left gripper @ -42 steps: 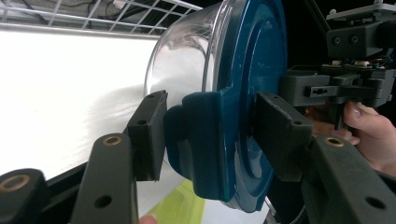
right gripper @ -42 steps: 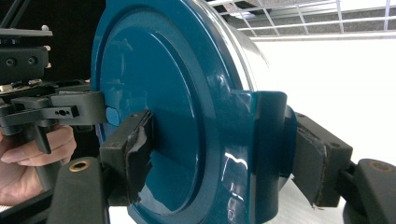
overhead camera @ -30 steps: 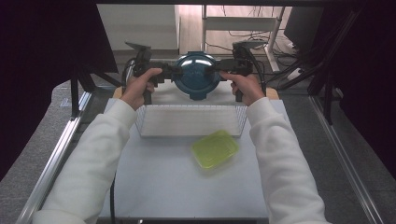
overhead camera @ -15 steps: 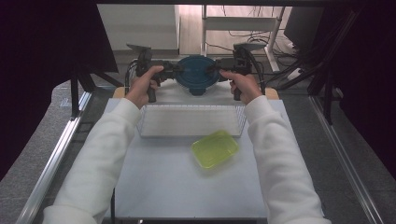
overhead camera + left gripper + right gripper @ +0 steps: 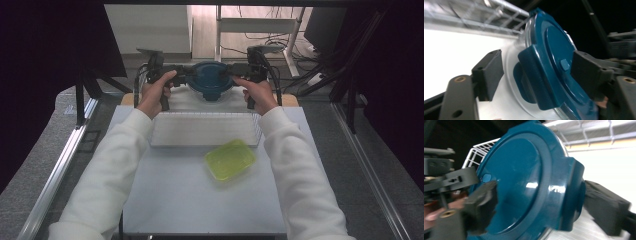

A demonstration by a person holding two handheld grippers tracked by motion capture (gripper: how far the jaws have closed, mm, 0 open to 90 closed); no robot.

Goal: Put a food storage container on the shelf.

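- Blue-lidded container (image 5: 212, 80): at the tabletop (image 5: 200, 200) far edge, flanked for a two-sided hold.
- Left tool (image 5: 184, 74): jaws just widened, astride a lid latch (image 5: 541, 82), pads clear.
- Right tool (image 5: 234, 73): jaws just widened likewise, around the opposite latch (image 5: 571, 195).

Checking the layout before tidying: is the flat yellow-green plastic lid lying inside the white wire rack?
No, the yellow-green plastic lid lies on the table's white top, just outside the white wire rack.

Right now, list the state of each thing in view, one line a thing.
Blue-lidded container: lid on, flaps down, set beyond the rack.
Left gripper: open, jaws just widened, straddling a lid flap.
Right gripper: open, jaws just widened, astride the other flap.
White wire rack: on the table.
Green container: lying loose, untouched.
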